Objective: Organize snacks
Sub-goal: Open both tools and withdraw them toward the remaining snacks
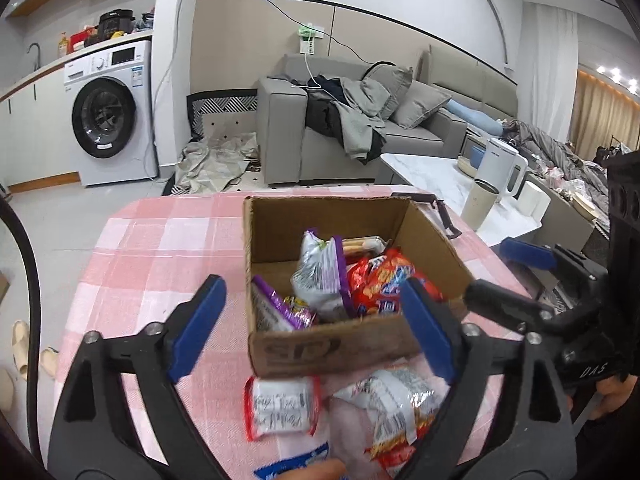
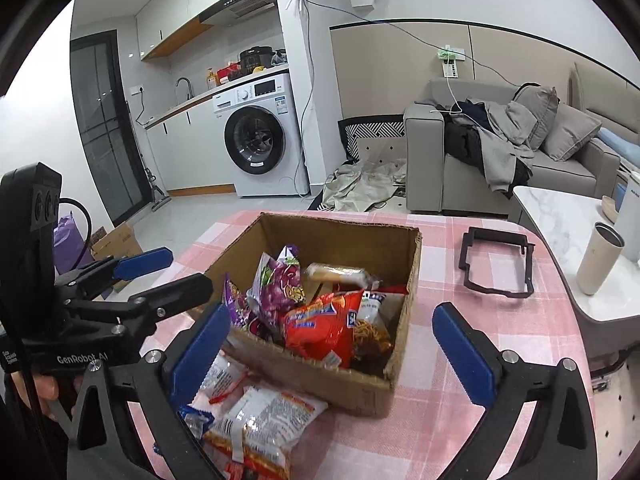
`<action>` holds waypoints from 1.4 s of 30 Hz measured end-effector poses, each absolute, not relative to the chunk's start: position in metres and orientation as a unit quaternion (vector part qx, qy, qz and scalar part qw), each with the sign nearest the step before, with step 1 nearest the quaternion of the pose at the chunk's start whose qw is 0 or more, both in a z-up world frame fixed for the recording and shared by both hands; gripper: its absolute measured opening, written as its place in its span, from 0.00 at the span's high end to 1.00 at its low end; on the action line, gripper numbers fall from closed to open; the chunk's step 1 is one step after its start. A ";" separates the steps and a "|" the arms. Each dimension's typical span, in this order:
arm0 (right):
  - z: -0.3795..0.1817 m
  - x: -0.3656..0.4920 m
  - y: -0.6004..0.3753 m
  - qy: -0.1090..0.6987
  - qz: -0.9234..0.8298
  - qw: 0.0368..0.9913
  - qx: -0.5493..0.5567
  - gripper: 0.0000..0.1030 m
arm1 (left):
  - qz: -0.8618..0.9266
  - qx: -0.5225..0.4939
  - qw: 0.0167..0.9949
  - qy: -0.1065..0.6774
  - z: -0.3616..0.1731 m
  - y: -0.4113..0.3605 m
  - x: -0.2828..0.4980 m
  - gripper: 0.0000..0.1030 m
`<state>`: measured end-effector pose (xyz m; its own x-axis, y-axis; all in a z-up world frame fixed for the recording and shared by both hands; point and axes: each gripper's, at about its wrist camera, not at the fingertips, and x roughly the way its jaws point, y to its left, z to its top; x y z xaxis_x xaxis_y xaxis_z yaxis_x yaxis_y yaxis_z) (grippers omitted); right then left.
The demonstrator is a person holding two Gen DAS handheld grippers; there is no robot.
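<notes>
Both jaws wide, empty: left gripper [image 1: 316,332], right gripper [image 2: 340,344] over cardboard box [image 1: 332,350]. Loose snack packets [image 1: 282,406] at 6 o'clock: light, crinkly, slippery; pinch mid-body.

Two wrist fisheyes, angled down, close over table, sharing cardboard box [image 1: 332,352] [image 2: 360,384]

A white washing machine [image 2: 262,136] stands under a kitchen counter [image 2: 208,98] against white walls. Right of it lies crumpled cloth [image 2: 360,186] on pale floor tiles [image 2: 192,210], then a grey sofa [image 2: 508,160] piled with clothes; a marble coffee table [image 2: 560,216] stands before the sofa.
</notes>
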<state>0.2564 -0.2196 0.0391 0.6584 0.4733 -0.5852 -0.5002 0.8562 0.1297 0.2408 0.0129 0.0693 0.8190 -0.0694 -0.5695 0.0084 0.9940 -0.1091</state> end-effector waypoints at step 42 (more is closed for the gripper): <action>-0.014 0.188 -0.236 0.378 0.244 0.893 0.002 0.00 | 0.048 -0.066 0.934 0.347 0.013 0.041 0.143 0.01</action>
